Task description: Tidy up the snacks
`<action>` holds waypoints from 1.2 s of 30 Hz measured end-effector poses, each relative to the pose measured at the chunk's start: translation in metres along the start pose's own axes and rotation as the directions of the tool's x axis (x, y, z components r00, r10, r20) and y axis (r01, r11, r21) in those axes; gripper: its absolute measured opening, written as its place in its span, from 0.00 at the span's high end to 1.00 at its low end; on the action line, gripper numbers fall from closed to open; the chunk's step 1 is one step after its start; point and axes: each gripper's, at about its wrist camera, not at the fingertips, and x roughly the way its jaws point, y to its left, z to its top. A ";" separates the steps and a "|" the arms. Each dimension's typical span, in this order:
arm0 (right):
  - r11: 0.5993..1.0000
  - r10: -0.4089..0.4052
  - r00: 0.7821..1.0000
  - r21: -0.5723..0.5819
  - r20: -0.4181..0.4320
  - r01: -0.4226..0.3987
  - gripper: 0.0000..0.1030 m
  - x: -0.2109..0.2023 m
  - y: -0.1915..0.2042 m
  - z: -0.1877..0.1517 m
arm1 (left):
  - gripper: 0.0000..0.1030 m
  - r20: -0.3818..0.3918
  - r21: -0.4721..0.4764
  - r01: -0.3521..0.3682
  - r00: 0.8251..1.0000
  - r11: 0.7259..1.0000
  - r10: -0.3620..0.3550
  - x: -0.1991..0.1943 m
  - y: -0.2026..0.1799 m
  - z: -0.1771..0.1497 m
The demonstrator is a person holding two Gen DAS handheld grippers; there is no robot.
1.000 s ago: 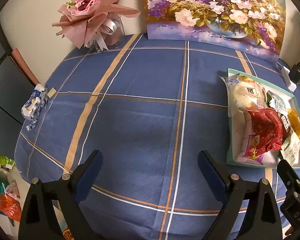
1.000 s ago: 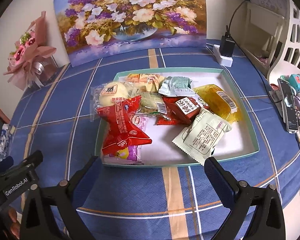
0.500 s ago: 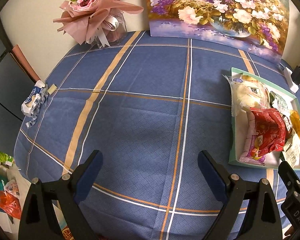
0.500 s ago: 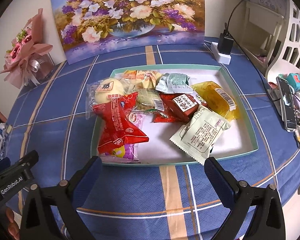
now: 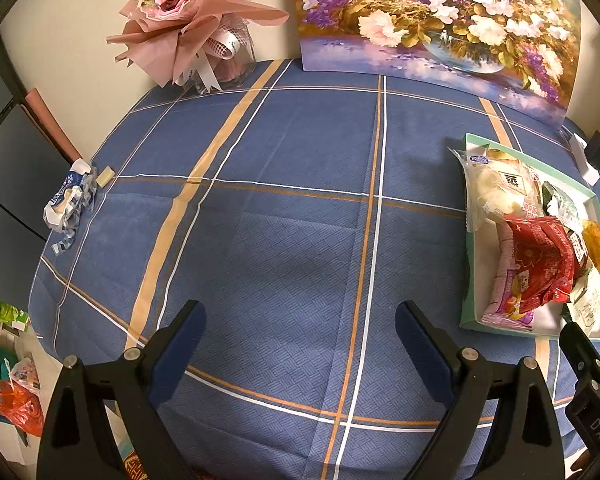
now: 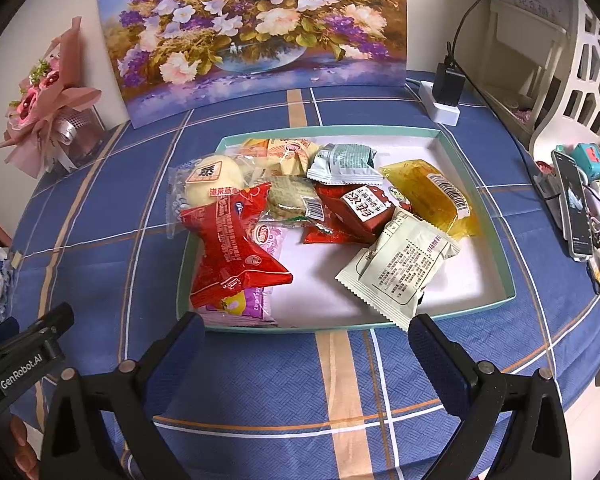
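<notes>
A shallow teal-rimmed white tray sits on the blue checked tablecloth and holds several wrapped snacks: a red packet, a pale green packet, a yellow packet and a white bun packet. My right gripper is open and empty, just in front of the tray's near rim. My left gripper is open and empty above bare cloth, left of the tray. The red packet also shows in the left wrist view.
A flower painting leans on the back wall. A pink bouquet in a jar stands at back left. A crumpled wrapper lies at the table's left edge. A charger block and a phone are at right.
Both grippers have drawn back and tilted slightly, so the tray and table sit a little lower in view. Both stay open. The snacks have not moved.
</notes>
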 end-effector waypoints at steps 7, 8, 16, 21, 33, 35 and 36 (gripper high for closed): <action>1.000 0.001 1.000 0.000 0.000 -0.001 0.00 0.000 0.000 0.000 | 0.07 0.000 0.000 0.000 1.000 1.000 0.000 0.000 0.000 -0.001; 1.000 0.001 1.000 0.000 -0.001 -0.001 0.00 0.000 0.000 0.000 | 0.07 -0.001 0.000 0.000 1.000 1.000 0.000 0.001 0.000 -0.001; 1.000 0.000 1.000 0.001 -0.003 0.000 0.00 0.001 -0.001 -0.001 | 0.07 -0.001 0.001 0.001 1.000 1.000 -0.001 0.001 0.001 0.000; 1.000 -0.001 1.000 0.003 -0.005 0.001 0.00 0.002 -0.002 -0.002 | 0.07 0.001 0.002 0.003 1.000 1.000 -0.003 0.001 0.001 0.000; 1.000 0.000 1.000 0.002 -0.006 0.000 0.00 0.002 -0.002 -0.001 | 0.07 0.004 -0.004 0.002 1.000 1.000 -0.002 -0.001 0.002 0.000; 1.000 0.000 1.000 0.002 -0.006 0.000 0.00 0.002 -0.002 -0.001 | 0.07 0.005 -0.004 0.003 1.000 1.000 -0.003 -0.001 0.002 0.000; 1.000 -0.001 1.000 0.002 -0.007 0.001 0.00 0.002 -0.002 -0.002 | 0.07 0.004 -0.004 0.004 1.000 1.000 -0.004 -0.001 0.002 0.000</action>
